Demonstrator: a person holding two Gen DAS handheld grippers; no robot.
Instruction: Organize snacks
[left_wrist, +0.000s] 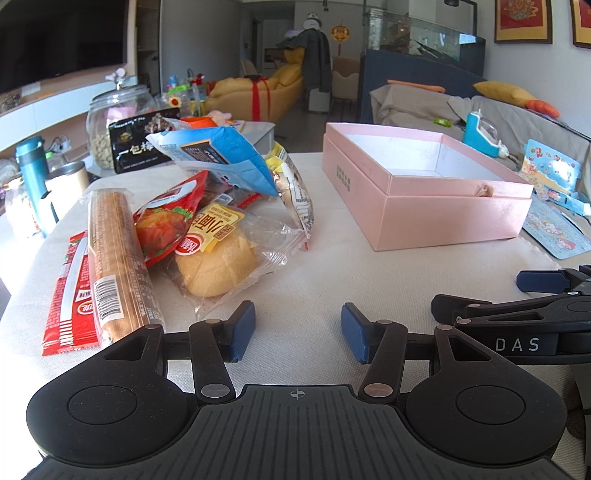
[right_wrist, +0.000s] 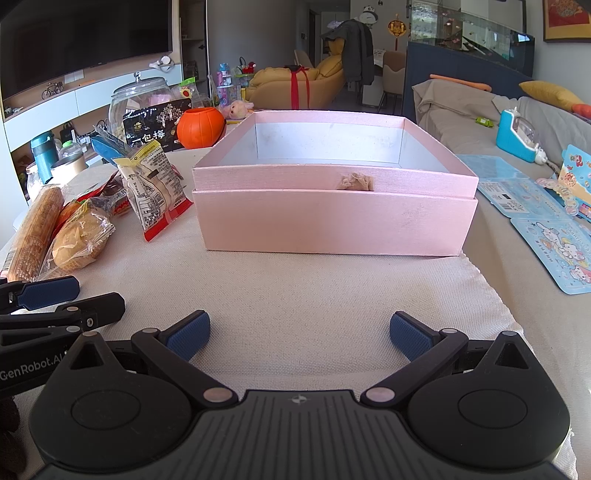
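Nothing packed yet: left gripper (left_wrist: 298, 330) and right gripper (right_wrist: 300, 334) wide open, empty; bread packet (left_wrist: 221, 264) just ahead-left, pink box (right_wrist: 332, 206) ahead — grab next.

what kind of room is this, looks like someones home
Most likely a home living room: a wall-mounted TV, a yellow sofa further back, and a cloth-covered table holding snack packets and an open pink box.
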